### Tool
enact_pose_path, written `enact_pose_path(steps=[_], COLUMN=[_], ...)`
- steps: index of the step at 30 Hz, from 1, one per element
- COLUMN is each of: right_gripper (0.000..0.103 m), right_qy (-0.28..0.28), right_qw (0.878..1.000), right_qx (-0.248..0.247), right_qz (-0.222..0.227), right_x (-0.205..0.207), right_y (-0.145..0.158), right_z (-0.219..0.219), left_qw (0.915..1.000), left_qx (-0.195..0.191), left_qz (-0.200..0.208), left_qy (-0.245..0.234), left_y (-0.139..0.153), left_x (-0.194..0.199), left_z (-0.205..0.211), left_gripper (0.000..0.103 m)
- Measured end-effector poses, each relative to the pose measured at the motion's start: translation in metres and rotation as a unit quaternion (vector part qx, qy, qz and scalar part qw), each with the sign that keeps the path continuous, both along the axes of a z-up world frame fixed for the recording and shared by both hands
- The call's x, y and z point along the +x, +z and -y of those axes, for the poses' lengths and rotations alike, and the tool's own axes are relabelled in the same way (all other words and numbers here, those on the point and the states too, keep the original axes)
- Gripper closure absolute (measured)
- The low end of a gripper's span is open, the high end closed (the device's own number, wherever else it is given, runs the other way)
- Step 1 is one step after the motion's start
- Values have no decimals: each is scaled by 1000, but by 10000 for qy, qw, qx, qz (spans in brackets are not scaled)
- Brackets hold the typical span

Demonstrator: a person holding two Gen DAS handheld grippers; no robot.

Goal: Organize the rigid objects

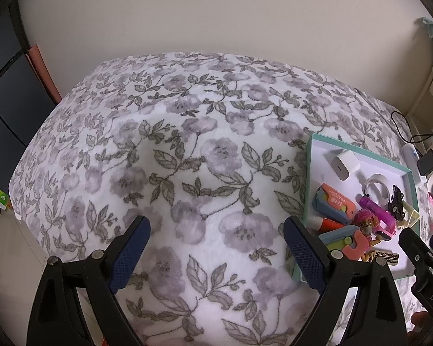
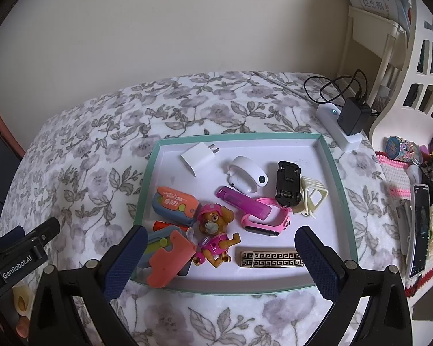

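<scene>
Both grippers released, empty: left gripper (image 1: 216,248) over bare floral blanket (image 1: 187,132); right gripper (image 2: 220,256) at near edge of teal tray (image 2: 336,170) w/ pup figure (image 2: 215,230).

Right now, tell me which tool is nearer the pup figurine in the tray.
Right. The right tool hovers open directly over the pup figurine; the left tool hangs open over bare bedspread, beside the tray.

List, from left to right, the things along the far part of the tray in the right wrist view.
White plug → white round gadget → black toy car → cream plastic frame, all inside the tray.
</scene>
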State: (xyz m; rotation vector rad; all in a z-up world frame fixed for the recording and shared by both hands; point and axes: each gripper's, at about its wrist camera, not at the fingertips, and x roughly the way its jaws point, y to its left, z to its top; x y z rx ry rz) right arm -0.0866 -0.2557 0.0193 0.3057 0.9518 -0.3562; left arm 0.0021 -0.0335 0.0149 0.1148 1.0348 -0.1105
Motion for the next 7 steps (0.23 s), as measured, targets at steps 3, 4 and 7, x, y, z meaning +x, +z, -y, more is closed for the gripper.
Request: enact_pose_path(steps=[3,4,7], right_gripper=[0,0,0], right_qy=[19,22,24], right_qw=[10000,10000,10000], right_qx=[-5,-8,-11], right_qz=[-20,-28,-43], right_x=[0,-1,0], right_y=[-1,-1,-1], right_z=[1,2,2], left_qw=[10000,10000,9999], left_qx=[-28,-37,-69], left_qz=[-14,-10,-25], left_qy=[-28,-42,-112], left_y=[-1,-1,-1], left_x=[0,0,0], left_z=[0,0,3], left_gripper=[9,9,9])
